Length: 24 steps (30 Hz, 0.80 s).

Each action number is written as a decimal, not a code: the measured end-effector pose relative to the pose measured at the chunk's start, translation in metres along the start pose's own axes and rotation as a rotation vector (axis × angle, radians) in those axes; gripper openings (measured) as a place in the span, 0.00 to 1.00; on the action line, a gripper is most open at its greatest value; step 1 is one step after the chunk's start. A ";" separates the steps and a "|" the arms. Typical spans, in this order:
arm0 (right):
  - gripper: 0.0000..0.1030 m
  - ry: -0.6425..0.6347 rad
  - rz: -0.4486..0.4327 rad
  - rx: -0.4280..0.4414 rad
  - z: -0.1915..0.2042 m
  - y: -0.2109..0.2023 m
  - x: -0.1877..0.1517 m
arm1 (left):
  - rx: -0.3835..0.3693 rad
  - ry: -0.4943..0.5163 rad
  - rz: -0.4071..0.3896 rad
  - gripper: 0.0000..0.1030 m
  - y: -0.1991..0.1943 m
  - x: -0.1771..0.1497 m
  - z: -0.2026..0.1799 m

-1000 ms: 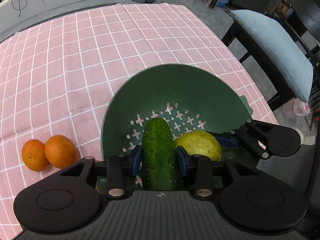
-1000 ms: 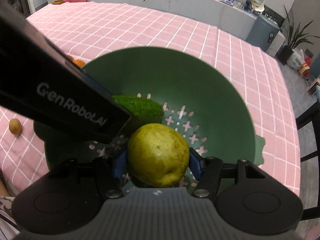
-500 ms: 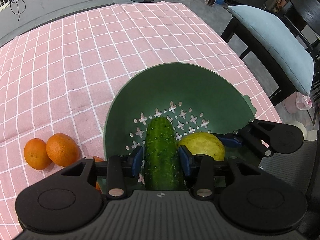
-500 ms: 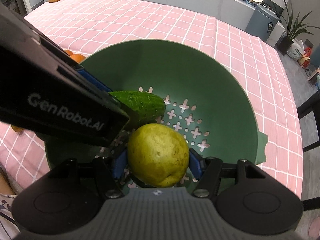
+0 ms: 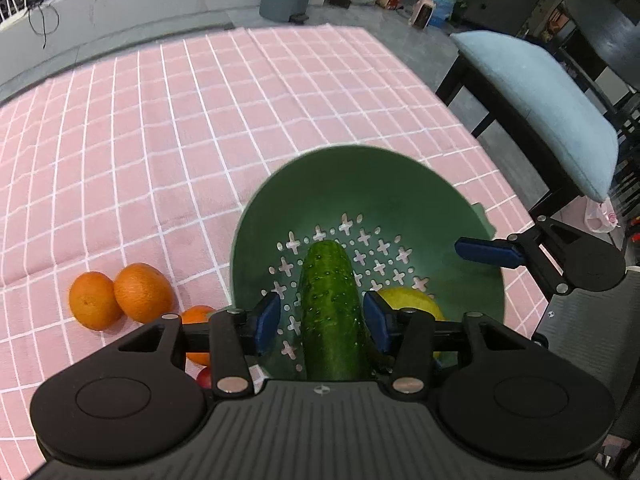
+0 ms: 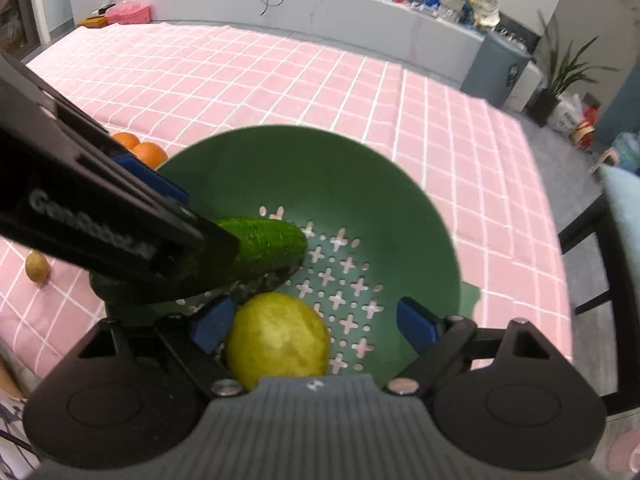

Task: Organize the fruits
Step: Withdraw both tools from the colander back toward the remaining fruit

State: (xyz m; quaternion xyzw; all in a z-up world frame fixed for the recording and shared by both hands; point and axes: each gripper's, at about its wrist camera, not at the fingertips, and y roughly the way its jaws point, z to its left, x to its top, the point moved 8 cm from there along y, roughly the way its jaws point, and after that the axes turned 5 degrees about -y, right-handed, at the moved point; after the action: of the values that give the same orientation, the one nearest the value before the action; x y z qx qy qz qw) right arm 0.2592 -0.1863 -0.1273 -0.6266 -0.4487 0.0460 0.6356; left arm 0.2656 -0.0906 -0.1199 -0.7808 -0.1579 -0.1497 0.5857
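A green colander [image 5: 400, 184] [image 6: 360, 184] sits on the pink checked tablecloth. My left gripper [image 5: 322, 316] is open over its near side, with a green cucumber [image 5: 332, 312] [image 6: 264, 242] lying between the spread fingers. My right gripper [image 6: 314, 326] is open too, and a yellow-green pear [image 6: 280, 338] [image 5: 416, 302] rests in the colander between its fingers, nearer the left one. The right gripper's blue fingertip [image 5: 486, 251] shows over the colander's right rim in the left wrist view.
Two oranges [image 5: 120, 296] [image 6: 140, 148] lie left of the colander, with a third orange [image 5: 198, 316] and a small red fruit [image 5: 204, 378] behind my left finger. A small brown fruit [image 6: 37, 266] lies at far left. A cushioned chair [image 5: 540, 96] stands off the table's right edge.
Both grippers have opened. The pear and cucumber are let go and now sit in the colander. Both grippers have drawn back a little.
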 end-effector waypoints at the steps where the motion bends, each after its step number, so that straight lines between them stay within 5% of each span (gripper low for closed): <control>1: 0.83 0.005 -0.010 -0.010 0.000 -0.002 0.000 | -0.005 0.006 -0.012 0.56 -0.005 0.000 0.000; 9: 0.83 0.144 -0.131 -0.089 0.008 -0.039 0.001 | -0.041 0.052 -0.125 0.58 -0.058 -0.008 0.006; 24: 0.75 0.249 -0.326 0.002 0.094 -0.086 0.013 | 0.042 0.136 -0.218 0.58 -0.116 -0.054 0.067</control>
State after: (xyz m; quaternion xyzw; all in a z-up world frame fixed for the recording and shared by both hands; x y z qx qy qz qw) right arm 0.1647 -0.1256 -0.0669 -0.5460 -0.4619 -0.1351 0.6857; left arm 0.1715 0.0003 -0.0595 -0.7347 -0.2049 -0.2617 0.5914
